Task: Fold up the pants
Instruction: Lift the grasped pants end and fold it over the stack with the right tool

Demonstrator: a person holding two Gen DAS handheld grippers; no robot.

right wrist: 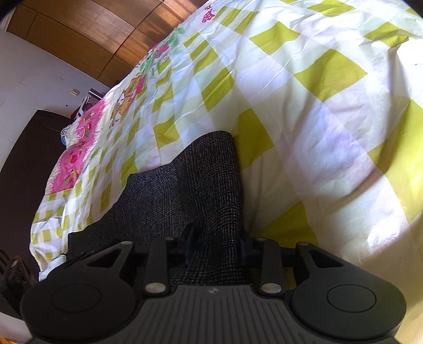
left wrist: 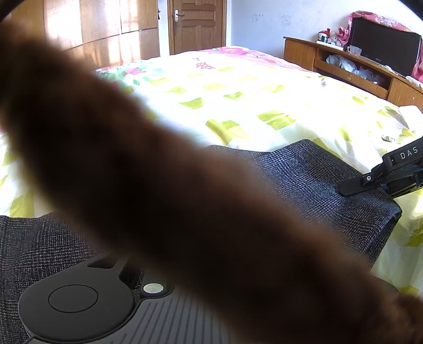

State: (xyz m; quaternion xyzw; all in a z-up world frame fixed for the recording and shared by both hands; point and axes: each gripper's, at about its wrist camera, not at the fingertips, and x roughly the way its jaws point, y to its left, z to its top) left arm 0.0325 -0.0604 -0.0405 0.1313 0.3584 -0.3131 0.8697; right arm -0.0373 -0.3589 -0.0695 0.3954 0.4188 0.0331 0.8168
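Right claw [right wrist: 215, 247]: both black fingers clamp a raised fold of the pants [right wrist: 185, 185], a dark grey woven fabric with a fine check, bunched between the pads. Left claw: I cannot tell its state, since a blurred brown shape [left wrist: 164, 185], too close to identify, crosses my left camera and hides the fingers; only the ribbed black housing and one round disc show. From that left view, the pants lie spread flat on the bedspread [right wrist: 304, 92], with the right claw's finger [left wrist: 354, 185] pressing near their far hem. Beyond, the bedspread is creased cotton in lime and white squares with a pink cartoon border. Farther off stand a wooden headboard shelf [left wrist: 343, 68] and a panelled door [left wrist: 198, 23].
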